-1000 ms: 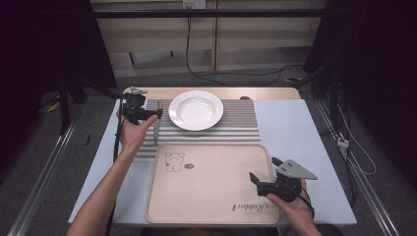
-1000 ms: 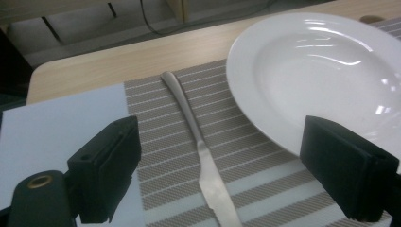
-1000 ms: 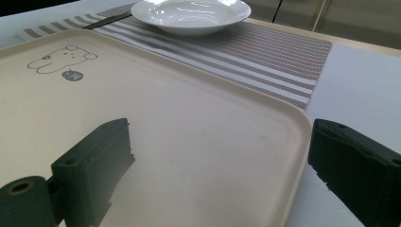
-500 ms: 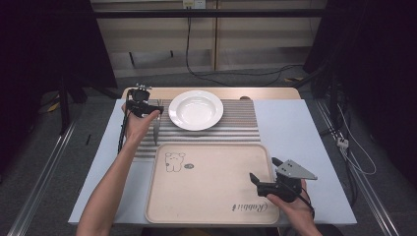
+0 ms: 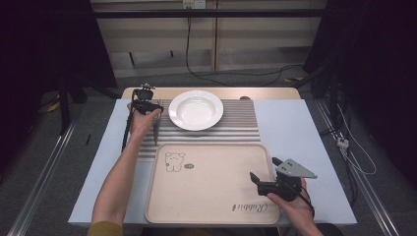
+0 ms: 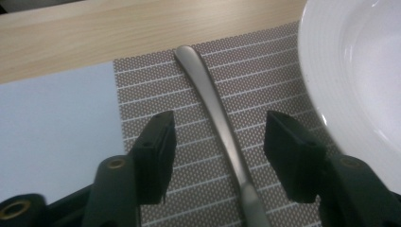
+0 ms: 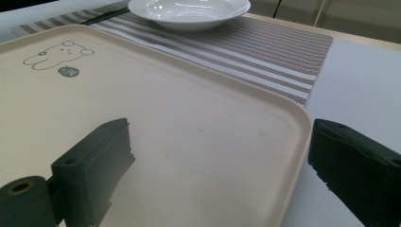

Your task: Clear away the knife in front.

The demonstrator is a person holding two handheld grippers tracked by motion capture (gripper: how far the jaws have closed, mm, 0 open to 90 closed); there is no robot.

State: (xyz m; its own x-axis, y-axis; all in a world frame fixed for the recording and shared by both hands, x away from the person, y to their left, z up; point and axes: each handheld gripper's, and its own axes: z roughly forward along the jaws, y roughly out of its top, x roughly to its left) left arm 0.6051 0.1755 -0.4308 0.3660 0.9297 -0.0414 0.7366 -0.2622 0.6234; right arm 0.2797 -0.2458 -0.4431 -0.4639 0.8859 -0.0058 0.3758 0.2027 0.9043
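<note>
The left hand-held gripper (image 6: 218, 142) is hanging with its jaws wide apart on either side of the slim brushed-metal cutlery handle (image 6: 215, 113), which is lying flat on the brown-and-white striped woven placemat (image 6: 142, 99) near the far left corner of the bench (image 5: 300, 128), just beside the round white ceramic plate (image 5: 195, 109). No pad is touching the handle, so the utensil appears set in place beside the plate, or not yet picked up; which one cannot be told. The right hand-held gripper (image 5: 263, 179) is idling, jaws also spread and holding nothing, over the near right corner of the beige plastic tray with a bear drawing (image 5: 206, 196). The left gripper view is showing the handle's curve and the gap at each pad; the high view is giving the whole layout, where the utensil is a thin dark line.
</note>
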